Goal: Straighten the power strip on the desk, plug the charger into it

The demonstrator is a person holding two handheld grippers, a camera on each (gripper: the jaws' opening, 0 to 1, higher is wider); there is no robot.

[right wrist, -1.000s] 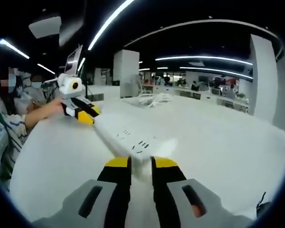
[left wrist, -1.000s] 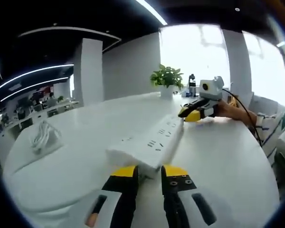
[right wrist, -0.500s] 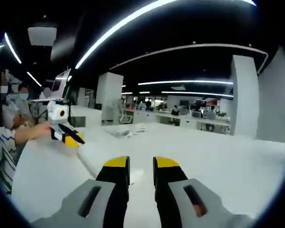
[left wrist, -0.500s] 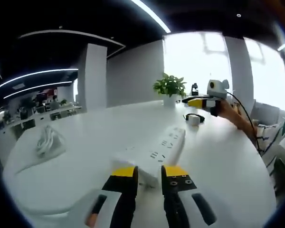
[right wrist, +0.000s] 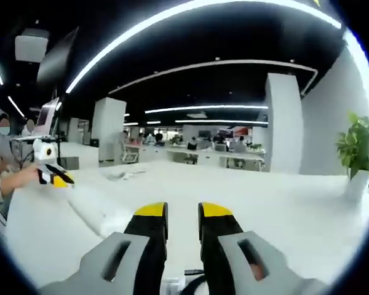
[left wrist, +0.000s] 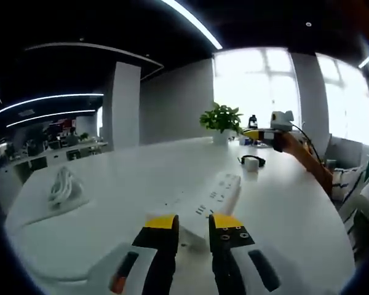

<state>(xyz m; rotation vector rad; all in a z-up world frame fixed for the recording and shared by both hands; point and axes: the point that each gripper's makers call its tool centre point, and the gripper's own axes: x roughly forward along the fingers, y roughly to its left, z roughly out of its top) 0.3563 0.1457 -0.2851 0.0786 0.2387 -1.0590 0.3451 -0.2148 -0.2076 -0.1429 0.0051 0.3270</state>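
A white power strip (left wrist: 214,195) lies flat on the white desk (left wrist: 111,184), running away from my left gripper (left wrist: 194,222). The left jaws stand a little apart at the strip's near end, gripping nothing that I can see. Past the far end sits a small white charger (left wrist: 251,163) with a black cord. My right gripper (left wrist: 261,132) hovers above the desk beyond it, held out on a person's arm (left wrist: 304,157). In the right gripper view, that gripper (right wrist: 183,215) is slightly open and holds nothing. The strip (right wrist: 95,206) is a blur at left, near the left gripper (right wrist: 52,178).
A coiled white cable (left wrist: 61,187) lies at the desk's left. A potted plant (left wrist: 221,118) and a dark bottle (left wrist: 252,121) stand at the far edge by the windows. A black cord (right wrist: 194,284) shows under the right jaws. People sit at far desks.
My right gripper has left the strip's far end, risen and swung away toward the plant side. The strip now lies flat on the desk. My left gripper has stayed at the near end.
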